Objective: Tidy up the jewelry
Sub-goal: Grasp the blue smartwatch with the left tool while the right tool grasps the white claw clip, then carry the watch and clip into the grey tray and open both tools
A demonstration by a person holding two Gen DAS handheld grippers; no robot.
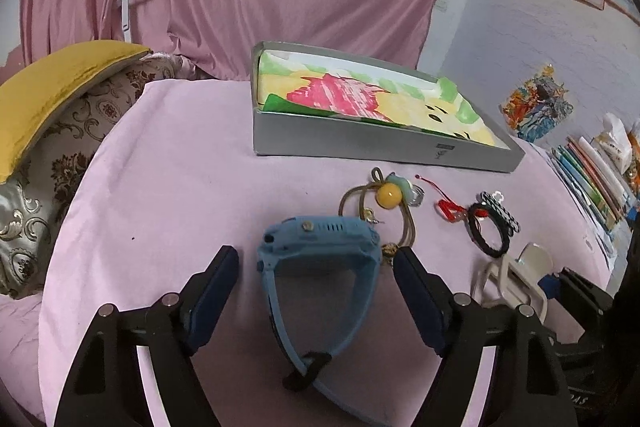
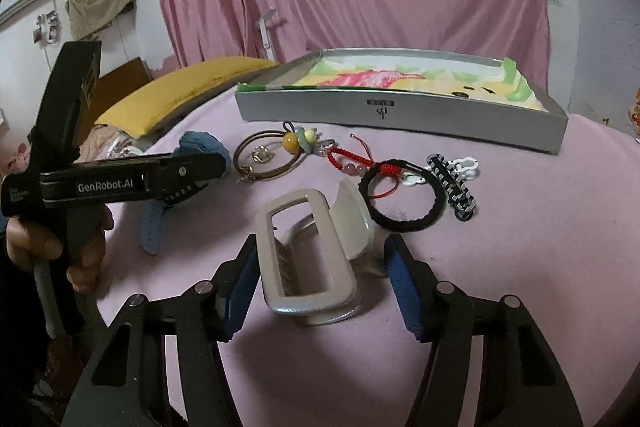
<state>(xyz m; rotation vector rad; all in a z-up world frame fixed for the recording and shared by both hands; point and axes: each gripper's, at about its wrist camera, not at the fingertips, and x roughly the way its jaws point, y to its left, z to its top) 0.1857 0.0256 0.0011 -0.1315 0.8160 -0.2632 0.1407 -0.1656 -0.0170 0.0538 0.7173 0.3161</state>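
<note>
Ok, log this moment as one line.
left gripper: open around blue watch | right gripper: open around beige hair clip | box: holds no jewelry

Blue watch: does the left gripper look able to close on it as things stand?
Probably yes. The blue watch lies on the pink cloth between the open fingers of the left gripper, with clear gaps either side; the cord bracelet nearby sits just beyond the right finger.

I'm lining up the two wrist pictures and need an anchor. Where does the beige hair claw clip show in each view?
Left wrist view: beige hair claw clip at the lower right, partly hidden behind the left gripper's right finger.
Right wrist view: the clip sits low in the centre, between the right gripper's open jaws.
Shared landmark: the grey box beyond the jewelry.
</note>
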